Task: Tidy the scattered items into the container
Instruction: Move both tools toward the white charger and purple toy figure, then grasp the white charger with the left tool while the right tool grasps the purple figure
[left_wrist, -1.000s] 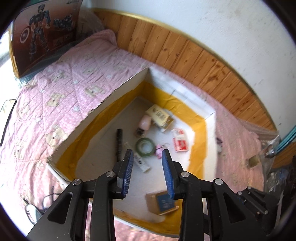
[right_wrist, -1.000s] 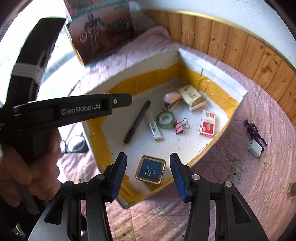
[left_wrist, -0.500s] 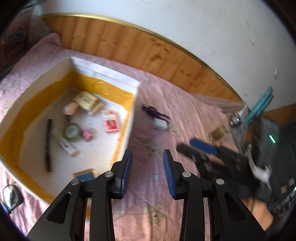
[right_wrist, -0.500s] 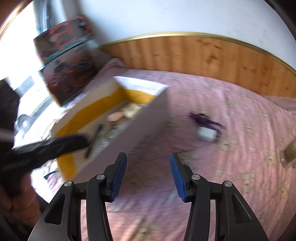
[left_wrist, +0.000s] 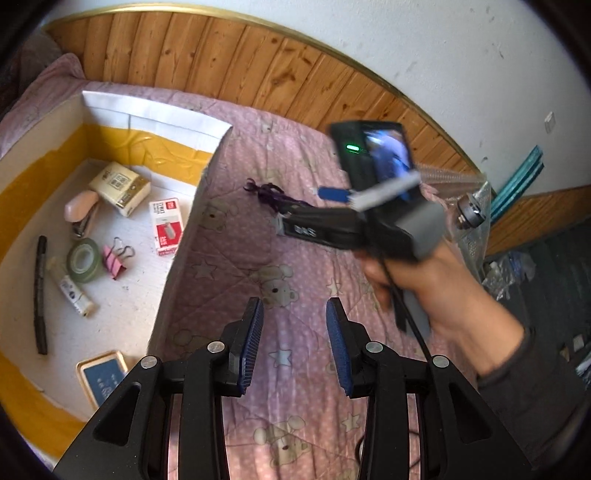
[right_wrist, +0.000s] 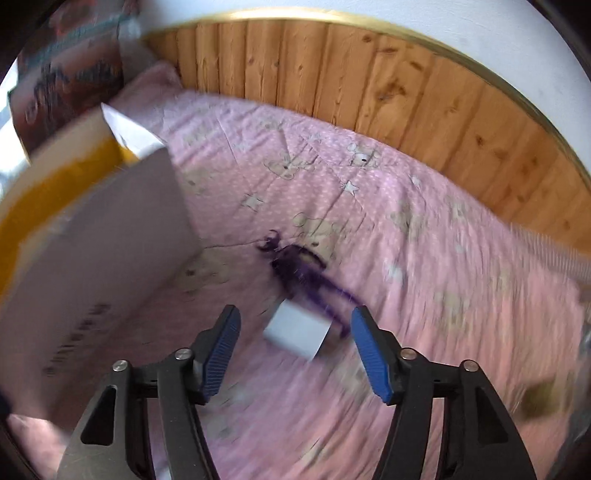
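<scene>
With fingers spread wide, the right gripper (right_wrist: 295, 349) frames a small white block (right_wrist: 295, 328) trailing purple cord (right_wrist: 299, 267), seemingly light and rigid, best pinched across its flat sides.

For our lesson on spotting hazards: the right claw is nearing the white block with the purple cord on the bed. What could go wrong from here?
1. The purple cord trails loose from the white block; it may snag on the box wall.
2. The right claw is open, but the view is blurred, so its fingers may close off-centre.
3. The soft quilt may let the block tip.
</scene>
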